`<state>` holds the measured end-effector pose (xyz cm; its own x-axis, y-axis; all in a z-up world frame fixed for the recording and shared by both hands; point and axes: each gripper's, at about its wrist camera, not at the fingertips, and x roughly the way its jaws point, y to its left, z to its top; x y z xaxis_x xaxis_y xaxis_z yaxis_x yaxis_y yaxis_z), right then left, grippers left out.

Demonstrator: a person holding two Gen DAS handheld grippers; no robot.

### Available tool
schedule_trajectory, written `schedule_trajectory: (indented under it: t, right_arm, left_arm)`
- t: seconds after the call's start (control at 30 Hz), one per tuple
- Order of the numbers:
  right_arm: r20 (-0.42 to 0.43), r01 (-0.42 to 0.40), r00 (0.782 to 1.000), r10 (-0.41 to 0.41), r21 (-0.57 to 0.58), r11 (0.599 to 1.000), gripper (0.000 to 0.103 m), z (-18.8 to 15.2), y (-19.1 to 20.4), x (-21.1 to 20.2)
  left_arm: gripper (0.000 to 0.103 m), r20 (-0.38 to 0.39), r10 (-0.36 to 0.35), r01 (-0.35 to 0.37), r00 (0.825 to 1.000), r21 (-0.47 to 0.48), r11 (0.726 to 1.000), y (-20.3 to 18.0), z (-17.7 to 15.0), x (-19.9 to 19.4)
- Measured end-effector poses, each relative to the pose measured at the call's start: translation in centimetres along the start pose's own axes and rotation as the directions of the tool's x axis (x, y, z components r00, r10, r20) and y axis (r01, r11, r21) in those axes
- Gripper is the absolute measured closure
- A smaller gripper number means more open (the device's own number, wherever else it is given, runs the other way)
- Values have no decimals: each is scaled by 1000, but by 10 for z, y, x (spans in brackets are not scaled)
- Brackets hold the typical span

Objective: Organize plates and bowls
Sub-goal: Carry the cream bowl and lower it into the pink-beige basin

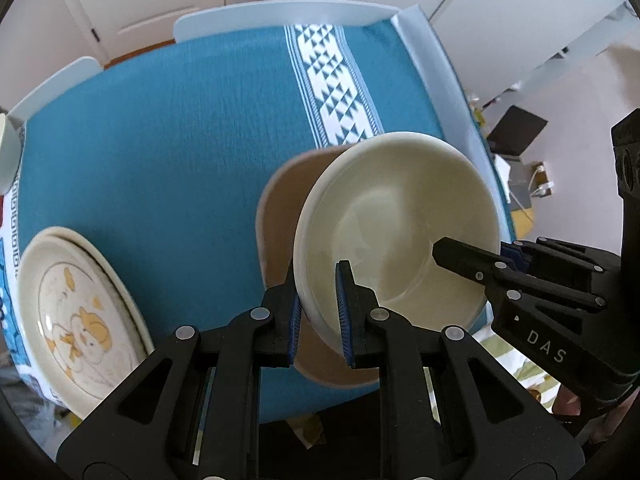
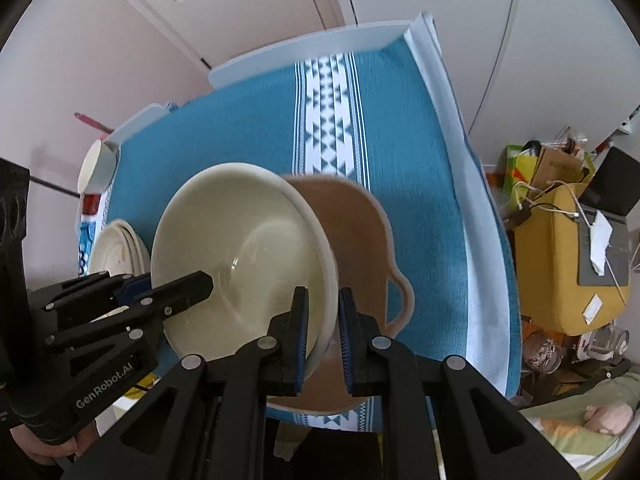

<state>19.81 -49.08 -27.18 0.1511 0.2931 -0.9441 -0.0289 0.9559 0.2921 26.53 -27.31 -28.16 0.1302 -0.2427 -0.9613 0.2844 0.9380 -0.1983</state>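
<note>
Blue cloth (image 1: pixel 160 140) covered the table as you held the cream bowl (image 1: pixel 400 216) above the tan bowl (image 1: pixel 280 208) near its front edge, left gripper (image 1: pixel 319 312) and right gripper (image 2: pixel 323 336) each clamped on opposite rims of that stiff, slick, breakable ware.

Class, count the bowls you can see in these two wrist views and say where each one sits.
2. A cream bowl is held at opposite rims by the left tongs and right tongs; a tan bowl sits beneath it on the blue tablecloth. More may be hidden.

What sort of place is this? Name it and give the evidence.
Probably a lived-in home room: a table under a blue tablecloth holding stacked plates, white panelled doors, and household clutter beside the table.
</note>
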Motion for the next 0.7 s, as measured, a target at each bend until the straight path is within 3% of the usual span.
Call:
schedule_trajectory:
  t: [0.27, 0.5, 0.7]
  right_arm:
    - [-25, -5, 1000, 4, -31, 1000, 89, -1, -5, 12]
    - [-45, 7, 999, -8, -26, 1000, 89, 1, -6, 18]
    - [-62, 25, 998, -25, -9, 1000, 89, -2, -6, 24]
  left_arm:
    - [89, -18, 45, -45, 999, -8, 999, -3, 3, 16]
    - [89, -12, 101, -100, 995, 47, 994, -9, 3, 20]
    - [89, -21, 106, -104, 994, 70, 992, -11, 4, 26]
